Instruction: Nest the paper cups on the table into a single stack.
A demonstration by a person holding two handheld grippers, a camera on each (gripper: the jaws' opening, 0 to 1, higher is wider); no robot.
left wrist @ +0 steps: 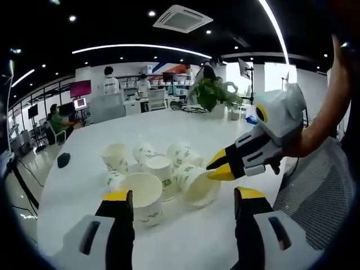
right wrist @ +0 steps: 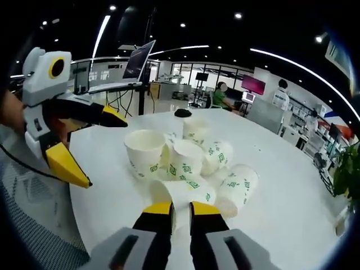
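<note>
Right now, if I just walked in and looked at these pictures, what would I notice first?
A jumble of white paper cups with green prints sits bunched together on the round white table, some upright, some tipped over. The right gripper, with its yellow tips, is pinched on the rim of a tipped cup. The left gripper waits open just in front of the big upright cup.

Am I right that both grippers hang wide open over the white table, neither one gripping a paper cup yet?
Not quite. The left gripper is open, but the right gripper is shut on the rim of a tipped paper cup, as the right gripper view shows. The white table part is right.
</note>
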